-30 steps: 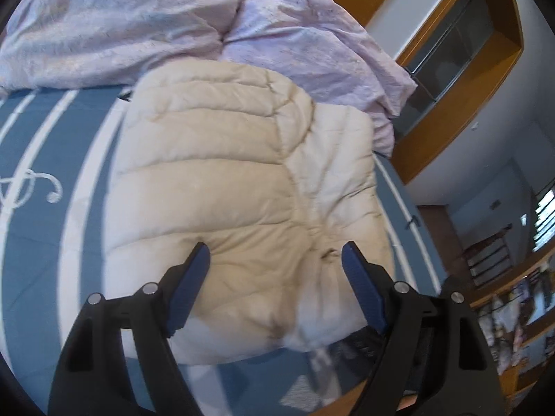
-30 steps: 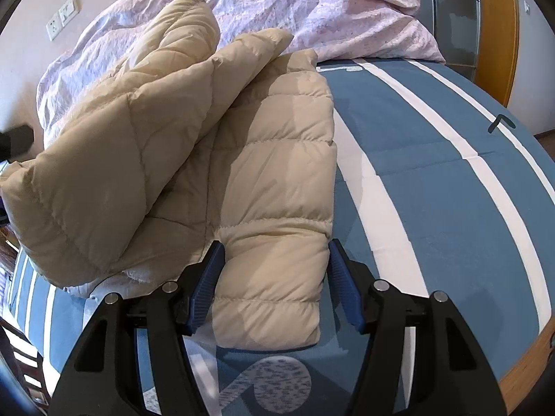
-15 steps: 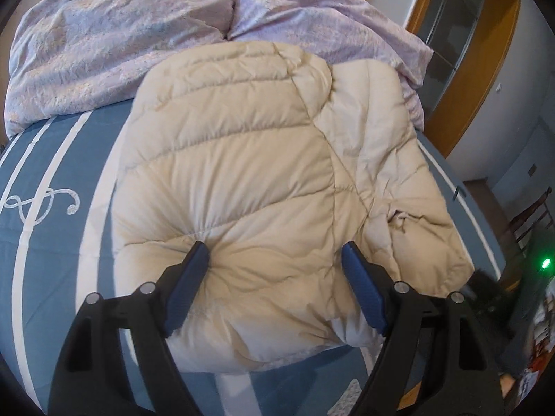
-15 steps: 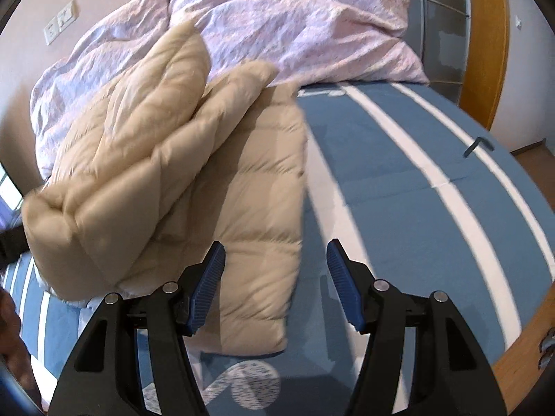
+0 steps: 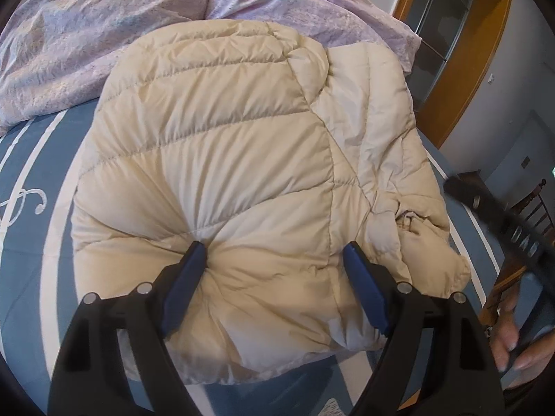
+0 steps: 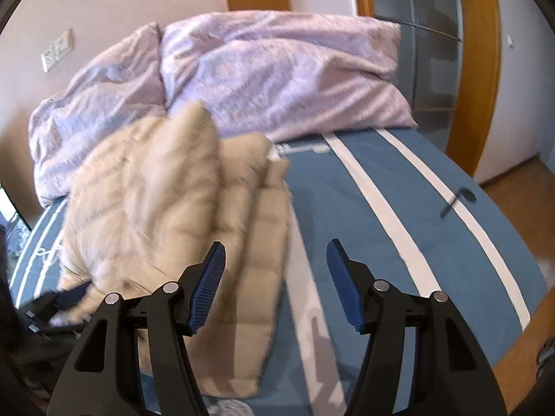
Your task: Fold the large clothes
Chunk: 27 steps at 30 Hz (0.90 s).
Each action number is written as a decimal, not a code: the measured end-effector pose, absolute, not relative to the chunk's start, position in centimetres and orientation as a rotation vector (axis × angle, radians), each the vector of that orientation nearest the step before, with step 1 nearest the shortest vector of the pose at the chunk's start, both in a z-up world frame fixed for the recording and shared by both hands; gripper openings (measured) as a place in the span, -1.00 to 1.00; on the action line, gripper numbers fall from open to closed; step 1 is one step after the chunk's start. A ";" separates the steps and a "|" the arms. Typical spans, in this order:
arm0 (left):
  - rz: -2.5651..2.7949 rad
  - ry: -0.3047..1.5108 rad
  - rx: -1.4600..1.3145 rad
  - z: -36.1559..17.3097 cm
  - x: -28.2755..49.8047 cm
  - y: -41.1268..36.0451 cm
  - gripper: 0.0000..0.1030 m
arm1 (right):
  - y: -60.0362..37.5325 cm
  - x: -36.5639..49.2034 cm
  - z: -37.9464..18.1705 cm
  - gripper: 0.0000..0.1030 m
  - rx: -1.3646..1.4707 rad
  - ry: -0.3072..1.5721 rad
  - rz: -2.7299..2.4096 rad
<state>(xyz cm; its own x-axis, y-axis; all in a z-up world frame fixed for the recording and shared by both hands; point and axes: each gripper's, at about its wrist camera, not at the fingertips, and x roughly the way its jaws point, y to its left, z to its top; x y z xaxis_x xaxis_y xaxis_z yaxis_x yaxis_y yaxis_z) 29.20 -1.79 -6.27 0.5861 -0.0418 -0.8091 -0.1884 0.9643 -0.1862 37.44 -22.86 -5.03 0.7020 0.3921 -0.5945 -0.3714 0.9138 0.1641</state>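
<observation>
1. Your left gripper [image 5: 274, 253] sits low over the cream puffer jacket [image 5: 242, 159], its blue fingers [image 5: 189, 277] spread wide with a broad stretch of padding between them. The left finger tip dents the quilting, and creases fan out from that spot; the right finger lies along the fabric near a seam. The jaws have just been opening a little further, so you are pressing on the jacket rather than pinching it.
2. The jacket lies folded over on the blue bedspread with white stripes [image 5: 41, 159], its far edge touching the lilac duvet [image 5: 86, 27] bunched at the head of the bed. A rumpled part of the jacket trails off to the right, towards the edge of the bed.
3. At the right edge of the left wrist view you can see a hand [image 5: 517, 332] on the black frame of the other tool.
4. Your right gripper [image 6: 275, 277] is off the jacket and partly open, with nothing between its fingers [image 6: 341, 287]. Through the gap you see the edge of the jacket [image 6: 180, 215] and bare bedspread [image 6: 381, 260].
5. The right wrist view is blurred, so the jacket's folds are hard to read there; it appears to lie heaped left of the gripper.
6. A small dark object [image 6: 458, 201] rests on the bedspread to the far right.
</observation>
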 end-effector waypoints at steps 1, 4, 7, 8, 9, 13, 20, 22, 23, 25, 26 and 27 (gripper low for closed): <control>0.083 0.943 -0.263 -6.4 29.3 -1.9 0.57 | -22.4 37.6 -4.6 0.20 0.032 0.662 0.442; 0.078 0.945 -0.259 -6.6 29.5 -2.0 0.58 | -20.9 38.0 -3.4 0.19 0.026 0.648 0.488; 0.074 0.949 -0.260 -6.7 29.5 -2.0 0.58 | -19.6 38.3 -2.4 0.18 0.024 0.636 0.524; 0.073 0.950 -0.260 -6.7 29.5 -2.0 0.58 | -19.1 38.5 -2.0 0.18 0.023 0.630 0.538; 0.072 0.950 -0.260 -6.7 29.6 -2.1 0.58 | -18.5 38.6 -1.6 0.18 0.022 0.623 0.552; 0.068 0.949 -0.260 -6.8 29.6 -2.0 0.58 | -16.9 39.4 -0.5 0.18 0.021 0.615 0.596; 0.063 0.944 -0.258 -6.8 29.5 -1.8 0.59 | -15.1 41.9 -1.7 0.15 0.012 0.671 0.596; 0.058 0.944 -0.262 -6.9 29.5 -1.7 0.59 | -15.0 42.4 -3.0 0.09 -0.003 0.704 0.566; 0.056 0.943 -0.264 -6.8 29.5 -1.6 0.59 | -15.1 42.8 -3.9 0.06 -0.012 0.731 0.543; 0.051 0.940 -0.265 -6.8 29.5 -1.5 0.59 | -15.4 43.3 -5.2 0.05 -0.012 0.764 0.527; 0.049 0.939 -0.264 -6.8 29.4 -1.5 0.59 | -15.6 43.5 -5.7 0.04 -0.008 0.778 0.521; 0.046 0.938 -0.263 -6.8 29.4 -1.5 0.59 | -15.9 43.7 -6.4 0.03 -0.004 0.793 0.512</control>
<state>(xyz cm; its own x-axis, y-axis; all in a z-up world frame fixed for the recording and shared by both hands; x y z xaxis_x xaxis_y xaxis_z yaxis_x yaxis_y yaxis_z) 29.40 -1.51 -6.80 0.5929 -0.0749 -0.8018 -0.1531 0.9670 -0.2036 43.70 -15.88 -6.36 0.5861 0.4382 -0.6815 -0.4410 0.8782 0.1854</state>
